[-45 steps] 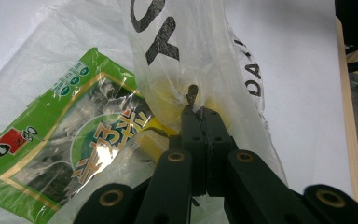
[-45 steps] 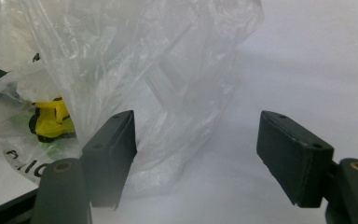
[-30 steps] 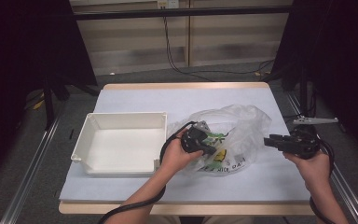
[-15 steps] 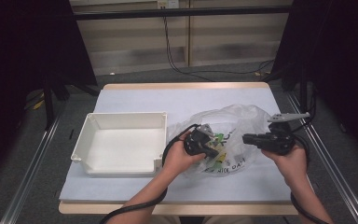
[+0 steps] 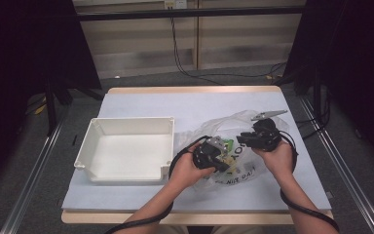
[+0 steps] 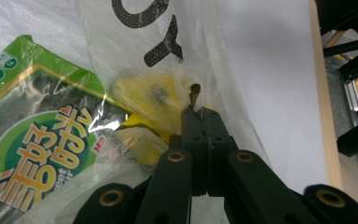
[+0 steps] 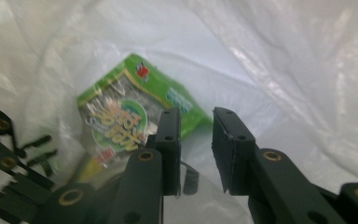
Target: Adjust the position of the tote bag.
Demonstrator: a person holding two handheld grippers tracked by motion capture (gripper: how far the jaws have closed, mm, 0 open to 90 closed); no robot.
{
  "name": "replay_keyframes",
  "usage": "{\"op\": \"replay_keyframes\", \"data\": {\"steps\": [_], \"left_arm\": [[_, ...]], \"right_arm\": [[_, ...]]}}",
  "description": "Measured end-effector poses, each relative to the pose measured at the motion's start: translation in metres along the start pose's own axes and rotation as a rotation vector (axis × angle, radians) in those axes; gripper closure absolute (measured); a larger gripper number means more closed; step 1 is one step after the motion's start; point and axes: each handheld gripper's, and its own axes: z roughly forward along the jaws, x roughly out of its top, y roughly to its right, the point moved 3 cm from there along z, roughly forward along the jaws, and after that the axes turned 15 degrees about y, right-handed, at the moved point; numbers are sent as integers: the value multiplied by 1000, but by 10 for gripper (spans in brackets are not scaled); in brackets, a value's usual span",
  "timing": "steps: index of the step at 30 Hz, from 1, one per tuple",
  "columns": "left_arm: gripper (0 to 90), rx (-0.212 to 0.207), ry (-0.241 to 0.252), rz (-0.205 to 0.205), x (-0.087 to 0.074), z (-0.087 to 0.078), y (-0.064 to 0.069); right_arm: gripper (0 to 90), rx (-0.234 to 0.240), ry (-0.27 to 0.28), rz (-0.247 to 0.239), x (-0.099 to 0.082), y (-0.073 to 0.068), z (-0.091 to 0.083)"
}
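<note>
The high view looked forward and down from above the person's side onto the whole desk (image 5: 141, 105). The left tool (image 6: 199, 112) view sat very close on the clear plastic bag (image 6: 223, 56), along its own jaws. The right tool (image 7: 196, 116) view looked into that bag. All three shared the green packet (image 7: 135, 100) inside.

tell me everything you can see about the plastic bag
The bag is thin, clear, crinkled plastic with black lettering, lying slumped on the table's right half, beside the white bin. Inside lie a green snack packet and something yellow. The left claw is shut on a fold of its film; the right claw, jaws apart, points into its mouth.
</note>
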Motion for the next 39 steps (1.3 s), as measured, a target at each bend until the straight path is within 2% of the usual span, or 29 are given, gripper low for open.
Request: {"op": "replay_keyframes", "data": {"steps": [1, 3, 4, 5, 6, 9, 10, 11, 12, 14, 15, 16, 17, 18, 19, 20, 21, 24, 25, 26, 28, 30, 31, 32, 34, 35, 37, 38, 39], "left_arm": [[898, -7, 30, -13, -3, 0, 0], [898, -3, 38, -22, -4, -1, 0], [897, 4, 45, -33, -3, -2, -1], [897, 4, 45, -33, -3, -2, -1], [897, 12, 66, -49, -2, -2, -1], [893, 15, 64, -45, -1, -3, -2], [893, 16, 28, -34, -1, -5, -3], [893, 16, 28, -34, -1, -5, -3], [894, 15, 65, -49, -2, -2, -3], [895, 11, 57, -45, -3, -4, -4], [896, 13, 66, -59, -4, -4, -4], [898, 17, 36, -58, -5, -8, -4], [897, 17, 36, -58, -5, -8, -4], [898, 2, 62, -71, -7, -8, -4], [897, 7, 37, -64, -8, -10, -4], [897, 7, 37, -64, -8, -10, -4], [897, 4, 64, -89, -9, -9, -3], [896, 13, 42, -84, -8, -12, -5], [896, 13, 42, -84, -8, -12, -5], [896, 15, 53, -80, -8, -11, -4], [895, 14, 62, -81, -8, -9, -4], [894, 10, 69, -84, -7, -7, -4], [894, 10, 69, -84, -7, -7, -4], [894, 14, 33, -69, -6, -8, -5], [894, 16, 62, -78, -5, -4, -4], [894, 17, 50, -74, -4, -4, -5], [889, 0, 64, -88, -4, -3, -5], [882, 21, 63, -89, -5, -2, -5], [868, 23, 56, -79, -5, -2, -6]], "right_arm": [[724, 0, -23, 2, -9, 2, 0], [727, -2, -33, 5, -14, 3, -2], [735, 7, -57, 16, -26, 5, -7], [735, 7, -57, 16, -26, 5, -7], [741, 13, -87, 17, -37, 5, -10], [759, 33, -117, 32, -51, 7, -14], [762, 37, -123, 40, -55, 8, -15], [769, 39, -132, 41, -58, 8, -16], [772, 46, -141, 39, -61, 8, -16], [778, 45, -155, 38, -64, 8, -16], [784, 39, -167, 33, -66, 9, -16], [788, 37, -164, 19, -69, 7, -16], [788, 37, -164, 19, -69, 7, -16], [788, 40, -167, 21, -69, 7, -16], [788, 43, -175, 12, -68, 6, -16], [788, 43, -175, 12, -68, 6, -16], [787, 48, -175, 10, -68, 5, -16], [731, 105, -108, 45, -61, -2, -19], [731, 105, -108, 45, -61, -2, -19], [683, 104, -73, 59, -55, -5, -23], [683, 119, -65, 64, -53, -7, -24], [603, 134, -27, 49, -48, -16, -27], [603, 134, -27, 49, -48, -16, -27], [558, 169, 3, 46, -46, -22, -27], [479, 198, 24, 25, -44, -30, -25], [468, 214, 28, 8, -44, -34, -25], [453, 229, 28, -7, -44, -36, -24], [423, 262, 16, -23, -47, -41, -19], [424, 271, 9, -20, -49, -42, -18]]}}
